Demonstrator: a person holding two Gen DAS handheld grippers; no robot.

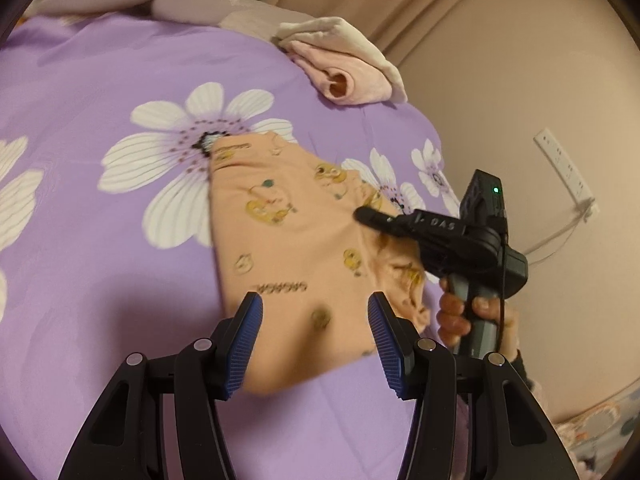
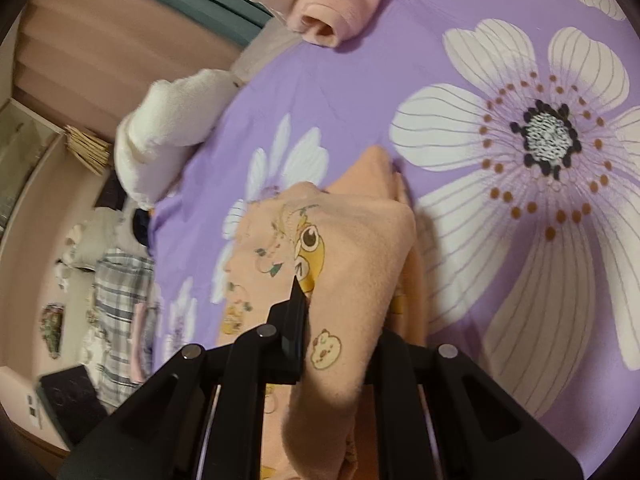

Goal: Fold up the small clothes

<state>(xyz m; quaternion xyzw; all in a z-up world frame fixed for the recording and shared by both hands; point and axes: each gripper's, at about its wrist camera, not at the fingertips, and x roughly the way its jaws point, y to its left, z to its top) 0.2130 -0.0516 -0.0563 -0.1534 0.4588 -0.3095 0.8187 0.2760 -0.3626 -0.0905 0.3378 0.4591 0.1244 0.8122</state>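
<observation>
Closest to me, my left gripper [image 1: 316,340] hangs with its blue pads [image 1: 245,344] standing apart and nothing pinched between them; the peach garment [image 1: 288,240] lies on the bed just beyond and below them. In the right wrist view, my right gripper [image 2: 340,320] is clamped on a bunched fold of that same garment [image 2: 352,264], the cloth draped up over the fingers so only the left one [image 2: 294,320] shows clearly. From the left view I see that gripper [image 1: 368,216] reaching in from the right over the garment's edge, with a hand [image 1: 460,312] wrapped round its grey handle.

The garment is printed with yellow cartoon animals and sits spread on the purple bedsheet [image 1: 100,260], overlapping a big white flower print [image 1: 192,148]. Farther back, near the sheet's far edge, a rolled pink cloth [image 1: 348,80] rests under a cream cloth [image 1: 340,32]. Beyond that is the beige wall with a white power strip [image 1: 564,168].
</observation>
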